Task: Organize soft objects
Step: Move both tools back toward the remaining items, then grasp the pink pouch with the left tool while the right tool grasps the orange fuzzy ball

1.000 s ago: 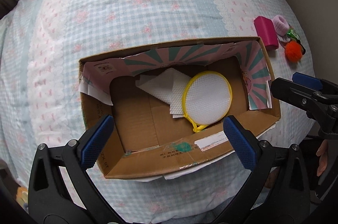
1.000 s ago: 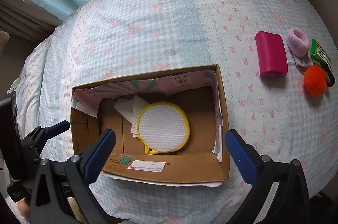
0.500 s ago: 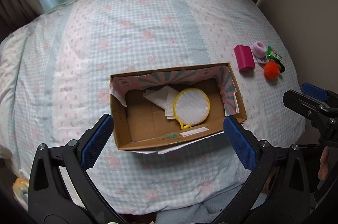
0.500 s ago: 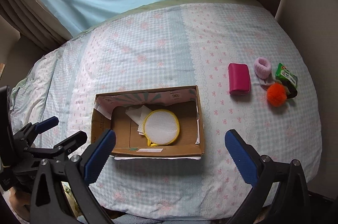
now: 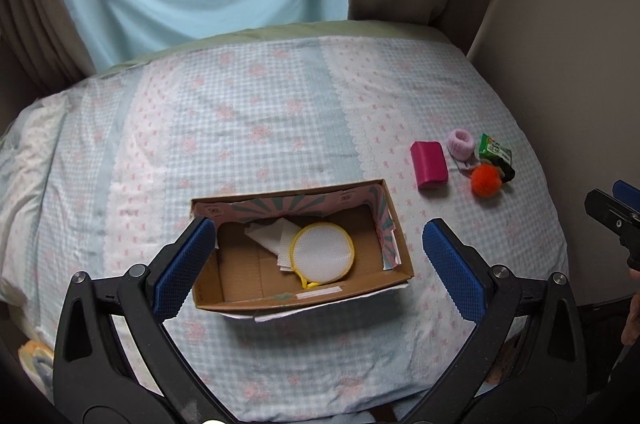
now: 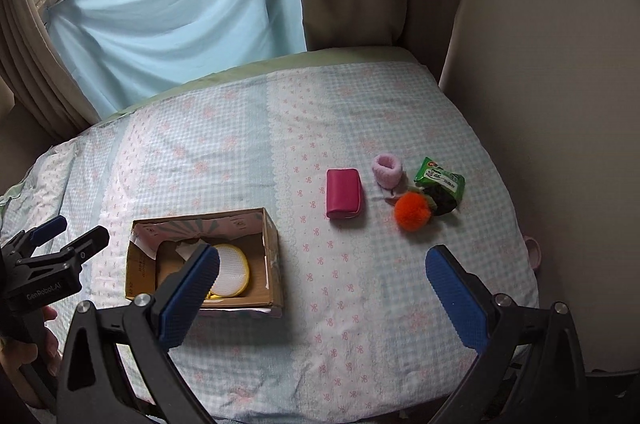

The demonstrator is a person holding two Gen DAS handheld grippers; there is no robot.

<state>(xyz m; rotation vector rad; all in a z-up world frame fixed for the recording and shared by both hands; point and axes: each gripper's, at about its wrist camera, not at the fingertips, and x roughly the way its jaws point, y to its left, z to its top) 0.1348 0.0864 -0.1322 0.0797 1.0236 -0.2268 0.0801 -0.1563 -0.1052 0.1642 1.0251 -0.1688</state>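
My left gripper [image 5: 318,266] and right gripper [image 6: 322,288] both stand spread wide, holding nothing, above the near edge of the quilted bedspread [image 6: 248,144]. The open cardboard box [image 5: 394,224] sits near that edge; inside lie a round yellow-rimmed mesh pad [image 5: 322,253] and folded white paper [image 5: 272,238]. Well right, broad bare cloth between, cluster a magenta pouch [image 6: 343,193], fluffy pink band [image 6: 387,169], orange pompom [image 6: 412,211] and green packet [image 6: 440,182].

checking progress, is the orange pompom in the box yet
No, the orange pompom lies on the bedspread, well right of the cardboard box.
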